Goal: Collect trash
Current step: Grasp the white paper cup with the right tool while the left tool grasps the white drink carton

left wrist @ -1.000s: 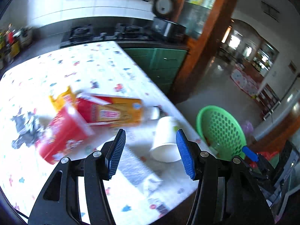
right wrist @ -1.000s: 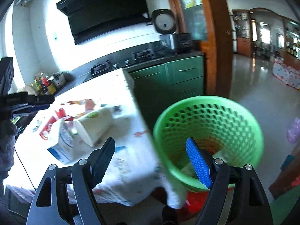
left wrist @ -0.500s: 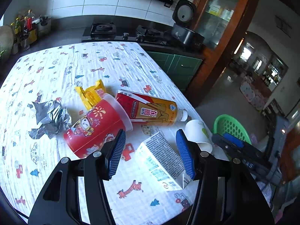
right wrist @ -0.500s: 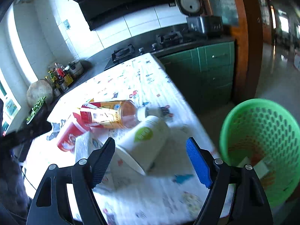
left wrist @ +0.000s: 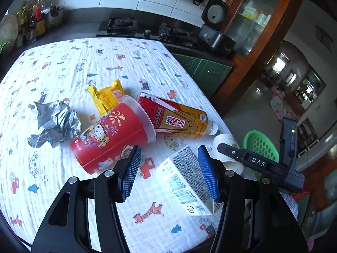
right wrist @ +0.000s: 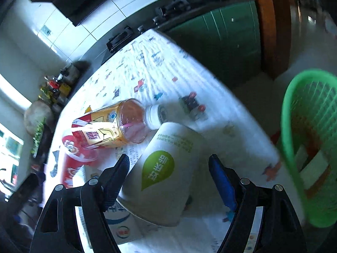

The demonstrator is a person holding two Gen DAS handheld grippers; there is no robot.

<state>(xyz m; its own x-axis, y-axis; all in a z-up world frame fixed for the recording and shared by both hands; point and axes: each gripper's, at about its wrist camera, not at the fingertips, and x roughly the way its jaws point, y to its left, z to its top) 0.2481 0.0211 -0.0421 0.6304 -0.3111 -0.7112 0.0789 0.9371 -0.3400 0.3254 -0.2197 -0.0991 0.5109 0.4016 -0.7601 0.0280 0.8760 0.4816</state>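
Right gripper point(right wrist: 168, 175): your fingers spread wide, straddling the white cup point(right wrist: 166, 172), lying sideways.
Left gripper point(left wrist: 168, 172): yours gapes, holding nothing.

A white table cloth point(left wrist: 130, 63) with little cars, trees and giraffes lies under the left claw point(left wrist: 168, 154) and runs on ahead of it. Far ahead, past the cloth's end, a black gas stove point(left wrist: 122, 24) sits on a dark counter. Ahead and to the right stands a black rice cooker point(left wrist: 214, 38) with its round lid up. Below it are green cupboards point(left wrist: 202, 71). Far ahead on the left, some bottles point(left wrist: 35, 14) stand close together. On the right are a tall wooden cabinet point(left wrist: 252, 21) with glass doors and a shiny floor point(left wrist: 248, 109).
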